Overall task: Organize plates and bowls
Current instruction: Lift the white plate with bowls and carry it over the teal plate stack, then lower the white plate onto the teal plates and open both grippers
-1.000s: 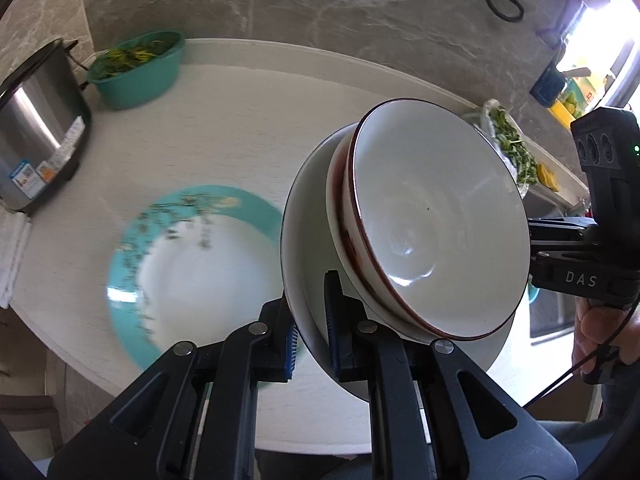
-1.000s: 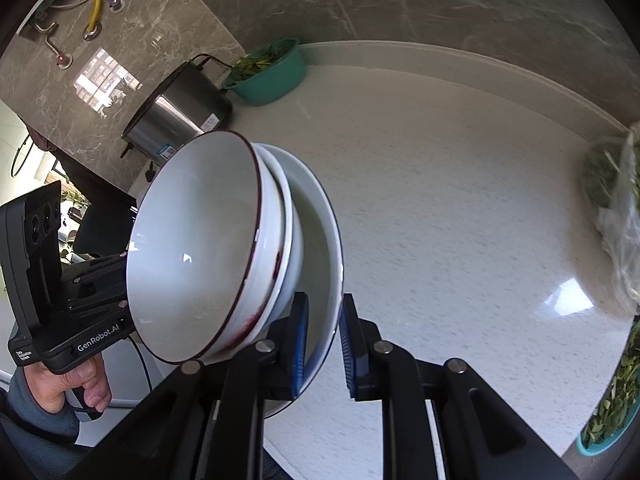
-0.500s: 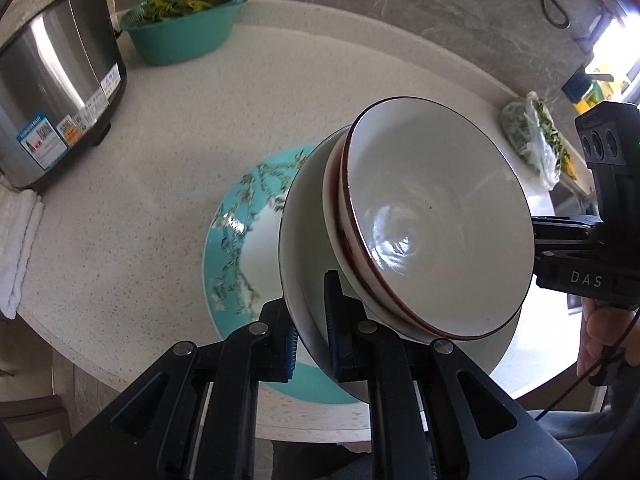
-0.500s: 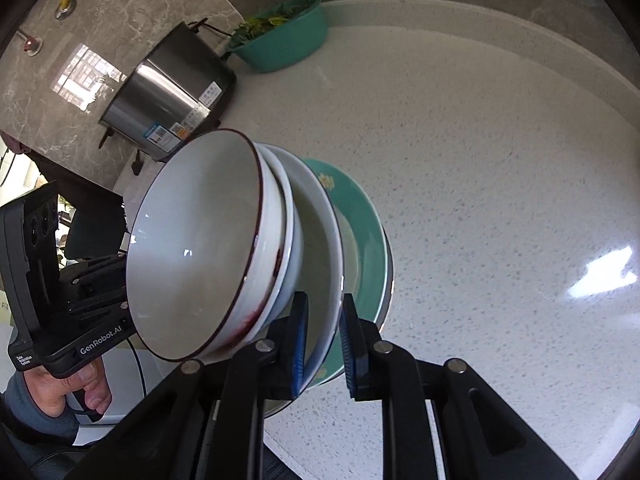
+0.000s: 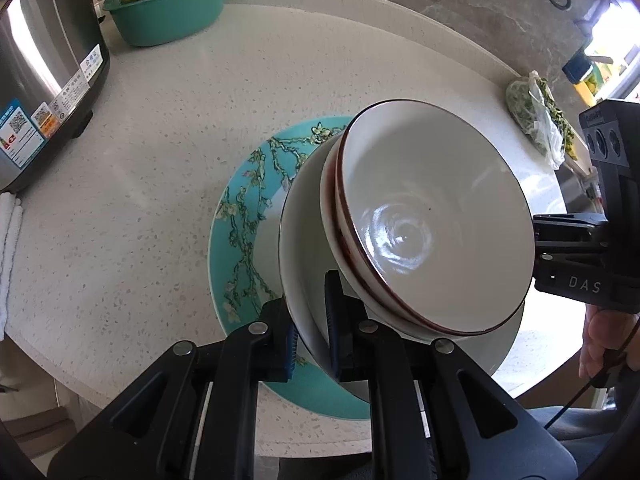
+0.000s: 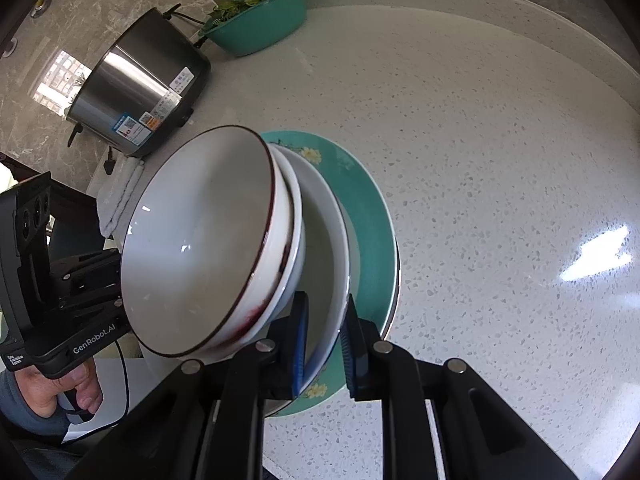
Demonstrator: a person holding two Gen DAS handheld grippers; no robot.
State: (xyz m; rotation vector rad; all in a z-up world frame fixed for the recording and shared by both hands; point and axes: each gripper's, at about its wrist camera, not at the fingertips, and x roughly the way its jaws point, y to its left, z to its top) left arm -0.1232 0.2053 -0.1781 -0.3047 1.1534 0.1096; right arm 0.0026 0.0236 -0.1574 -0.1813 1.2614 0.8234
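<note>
Grippers left (image 5: 311, 322) and right (image 6: 323, 336) each clamp opposite rims of white plate (image 5: 298, 240) carrying bowls (image 5: 436, 220).

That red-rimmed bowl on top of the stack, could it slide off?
Possibly. The red-rimmed bowl merely nests, ungripped, in the white plate, which both grippers pinch by its rim. Its glaze looks glossy, so probably slippery. It looks ceramic: likely stiff, rather heavy, and breakable on the stone counter.

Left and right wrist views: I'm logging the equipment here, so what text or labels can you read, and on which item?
"DAS": on the right gripper, seen in the left wrist view.
"GenRobot.AI": on the left gripper, seen in the right wrist view; smaller print below it is unreadable.
Stickers on the steel cooker, with codes and print: too small to read.
Nothing readable on the bowls or plates.
</note>
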